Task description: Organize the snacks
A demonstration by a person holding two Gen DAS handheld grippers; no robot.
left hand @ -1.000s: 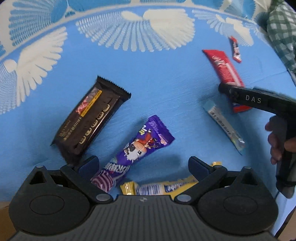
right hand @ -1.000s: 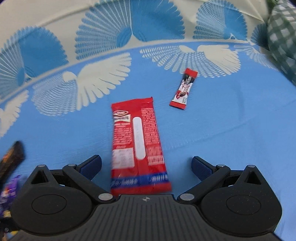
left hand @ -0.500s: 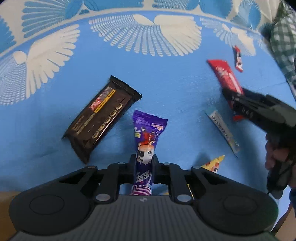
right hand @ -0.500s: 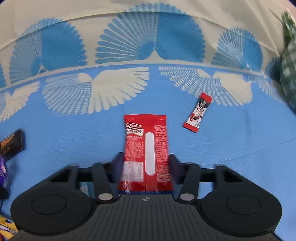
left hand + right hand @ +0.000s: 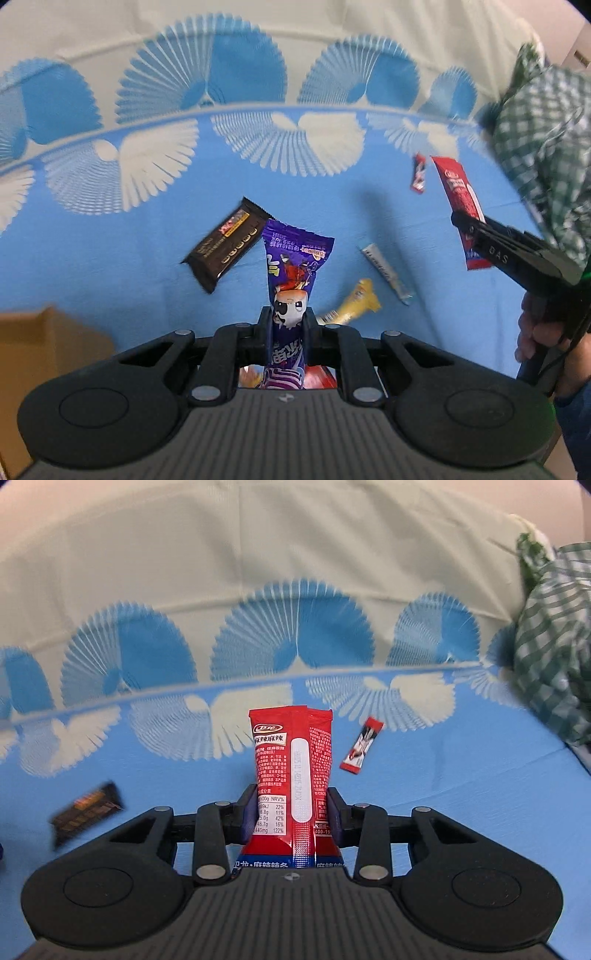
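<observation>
The left gripper [image 5: 287,325] is clenched on a purple pack [image 5: 291,280], pinching its lower half; the pack stands up out of the jaws, with a cartoon face and Chinese print that I cannot read clearly. The right gripper [image 5: 291,812] is grasping a red pack [image 5: 291,764], its jaws having just been closing on it. On the red pack's back I can read a nutrition table with "NRV%" and rows of percentages, a white date strip, a red oval logo and Chinese characters. From the left wrist view the right gripper's side reads "DAS".

Below lies the blue cloth [image 5: 129,236] with white fan shapes. On it are a dark bar [image 5: 225,247] with a gold label, a slim silver stick [image 5: 386,273], a yellow pack [image 5: 354,302] and a small red sachet [image 5: 361,746], all well apart with bare cloth between them. A cardboard edge [image 5: 44,343] sits at the near left. Green checked fabric [image 5: 554,646] bounds the right side.
</observation>
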